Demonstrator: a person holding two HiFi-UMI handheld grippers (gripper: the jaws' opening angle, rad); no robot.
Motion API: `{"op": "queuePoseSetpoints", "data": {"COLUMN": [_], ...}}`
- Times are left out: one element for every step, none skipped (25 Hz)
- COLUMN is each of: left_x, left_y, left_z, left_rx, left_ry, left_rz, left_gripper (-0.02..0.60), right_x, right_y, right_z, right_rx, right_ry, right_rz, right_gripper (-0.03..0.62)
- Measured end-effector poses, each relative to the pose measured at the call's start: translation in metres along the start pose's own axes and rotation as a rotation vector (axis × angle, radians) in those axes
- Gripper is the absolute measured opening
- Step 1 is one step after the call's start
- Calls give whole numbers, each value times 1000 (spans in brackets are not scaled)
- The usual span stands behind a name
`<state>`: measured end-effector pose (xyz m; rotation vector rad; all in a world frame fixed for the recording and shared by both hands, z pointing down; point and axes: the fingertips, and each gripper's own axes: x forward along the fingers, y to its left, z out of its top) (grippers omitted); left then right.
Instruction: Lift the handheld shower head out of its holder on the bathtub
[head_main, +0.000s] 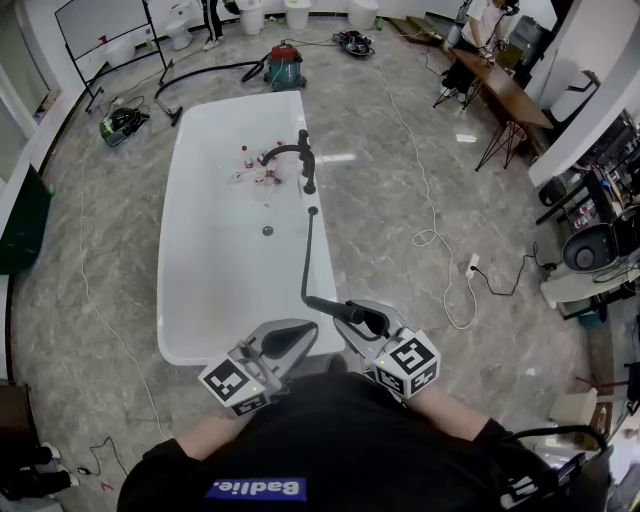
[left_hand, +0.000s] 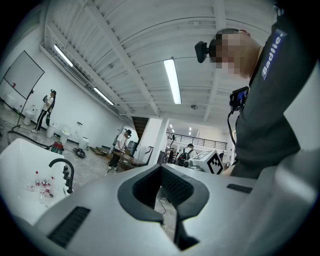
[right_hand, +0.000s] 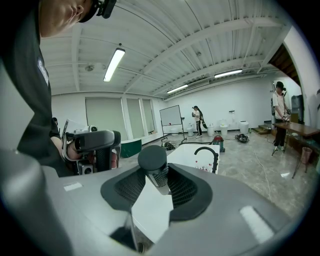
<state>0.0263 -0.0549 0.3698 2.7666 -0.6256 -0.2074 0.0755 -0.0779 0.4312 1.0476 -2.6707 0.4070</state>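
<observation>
Jaws of the right gripper (head_main: 368, 320) clench the shower head (right_hand: 152, 158) — its hose (head_main: 306, 250), trailing toward 12 o'clock, may pull taut and twist it loose; left gripper (head_main: 288, 338) gapes empty.

Big open hall. Glossy grey marble-look floor (head_main: 400, 200), white walls (right_hand: 240, 105), white ribbed ceiling (right_hand: 200, 40) with beams, tube lights (left_hand: 172, 80) on. Whiteboard (head_main: 100, 20) on a stand at the far end, toilets (head_main: 180, 30) near it. Red vacuum cleaner (head_main: 285, 65) on the floor, wooden table (head_main: 505, 90) at right. White cable (head_main: 430, 237) snakes over the floor toward a power strip (head_main: 473, 265).
</observation>
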Motion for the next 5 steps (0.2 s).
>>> {"op": "queuePoseSetpoints", "data": {"left_x": [0,-1,-1,-1,-1], "left_y": [0,0,0,0,0], "left_z": [0,-1,-1,-2,-2], "left_rx": [2,1,-1,-3,-5], "left_ry": [-1,-1,1,2,3], "left_rz": [0,0,1,2,3], "left_gripper": [-6,-6,-6,-6,-6], "right_x": [0,1,1,1,1], "right_y": [0,0,0,0,0], "right_z": [0,-1,-1,-1,-2], "right_rx": [0,1,2,3,3], "right_ry": [0,0,0,0,0], "right_rz": [0,0,0,0,-1], "right_gripper": [132,132,132,132,132]}}
